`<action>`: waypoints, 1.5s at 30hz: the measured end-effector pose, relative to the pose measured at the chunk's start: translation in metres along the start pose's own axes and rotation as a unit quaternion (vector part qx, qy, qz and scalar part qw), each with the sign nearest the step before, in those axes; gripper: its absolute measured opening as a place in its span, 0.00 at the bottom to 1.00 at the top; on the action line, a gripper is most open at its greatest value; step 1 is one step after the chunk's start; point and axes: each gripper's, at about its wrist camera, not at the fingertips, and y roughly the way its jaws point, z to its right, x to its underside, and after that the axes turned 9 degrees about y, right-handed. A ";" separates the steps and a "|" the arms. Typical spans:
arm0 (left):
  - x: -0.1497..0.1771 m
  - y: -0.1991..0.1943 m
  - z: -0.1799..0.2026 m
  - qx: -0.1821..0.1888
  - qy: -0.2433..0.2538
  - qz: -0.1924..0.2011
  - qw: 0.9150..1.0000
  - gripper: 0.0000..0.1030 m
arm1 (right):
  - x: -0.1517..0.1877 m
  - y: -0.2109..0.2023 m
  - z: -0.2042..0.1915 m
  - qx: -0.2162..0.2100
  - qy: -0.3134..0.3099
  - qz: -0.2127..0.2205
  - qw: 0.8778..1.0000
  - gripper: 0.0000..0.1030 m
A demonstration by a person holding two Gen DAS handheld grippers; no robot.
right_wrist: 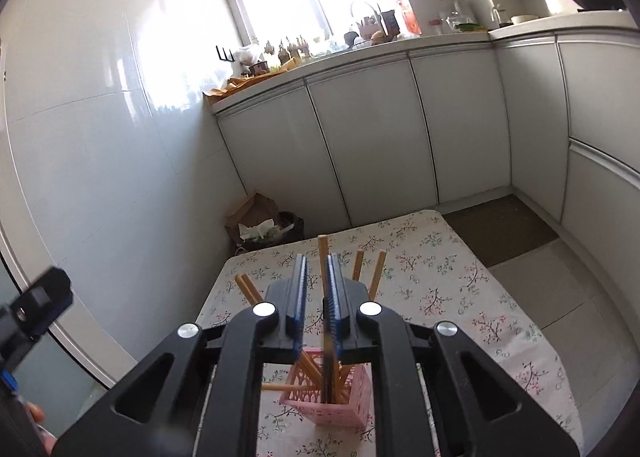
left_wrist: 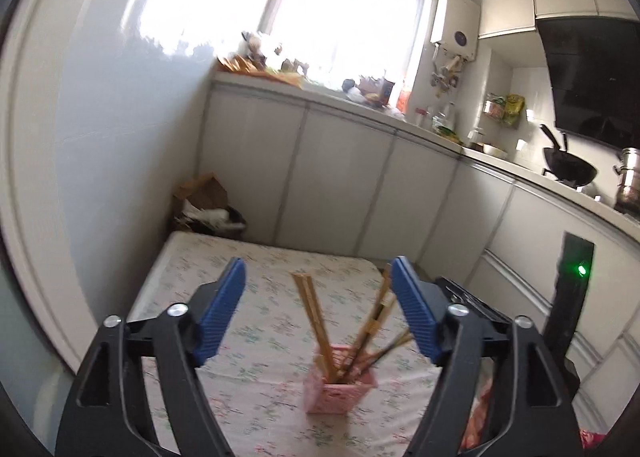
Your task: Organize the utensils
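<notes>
A pink lattice basket stands on the floral tablecloth with several wooden chopsticks leaning out of it. My left gripper hovers behind and above the basket, jaws wide open, nothing between the blue pads. In the right wrist view the basket sits just below my right gripper. Its jaws stand a narrow gap apart. One upright chopstick rises between them, close to the right pad, with a visible gap to the left pad.
The table corner meets a white tiled wall on the left. A bin with paper and cardboard sits behind the table. White cabinets and a cluttered counter run along the back; a brown mat lies on the floor.
</notes>
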 end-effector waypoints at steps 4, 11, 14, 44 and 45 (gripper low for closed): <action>-0.008 -0.029 0.011 -0.072 0.027 0.036 0.996 0.93 | -0.004 -0.035 -0.005 0.018 -0.004 0.031 0.999 0.43; -0.005 -0.068 0.040 -0.123 0.041 0.021 0.991 0.93 | 0.006 -0.115 -0.005 0.101 -0.026 0.089 0.991 0.76; 0.000 -0.085 0.051 -0.128 0.036 0.014 0.991 0.93 | 0.016 -0.143 -0.005 0.123 -0.041 0.086 0.988 0.88; 0.053 -0.201 0.118 -0.147 0.067 -0.031 0.986 0.93 | 0.087 -0.290 0.008 0.201 -0.021 0.052 0.978 0.94; 0.054 -0.201 0.120 -0.142 0.069 -0.036 0.987 0.93 | 0.088 -0.291 0.009 0.202 -0.020 0.052 0.978 0.94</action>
